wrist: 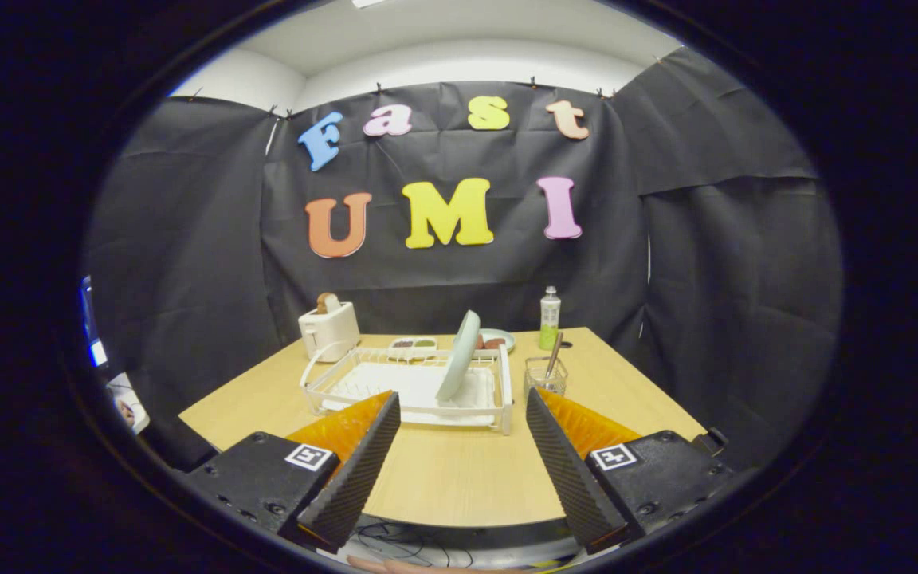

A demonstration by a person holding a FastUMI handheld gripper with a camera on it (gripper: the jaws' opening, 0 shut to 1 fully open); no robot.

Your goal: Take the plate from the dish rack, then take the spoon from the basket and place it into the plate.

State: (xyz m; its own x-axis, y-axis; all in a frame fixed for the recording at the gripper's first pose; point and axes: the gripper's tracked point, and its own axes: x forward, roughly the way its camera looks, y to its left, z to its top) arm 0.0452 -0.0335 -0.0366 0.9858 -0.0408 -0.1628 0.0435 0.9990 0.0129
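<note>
A pale green plate point(460, 355) stands on edge in the white wire dish rack point(411, 389) on the wooden table point(459, 470). Right of the rack is a small clear basket point(545, 375) with a spoon point(554, 355) leaning upright in it. My gripper point(463, 406) hovers above the near part of the table, open wide with nothing between its fingers. The rack and plate lie just beyond the fingertips, the plate roughly in line with the gap. The basket sits beyond the right finger point(566, 462).
A white toaster point(329, 329) with bread in it stands at the back left. Behind the rack are a small tray point(413, 344) and a dish point(497, 340) with food. A green bottle point(549, 319) stands at the back right. Cables hang below the near table edge.
</note>
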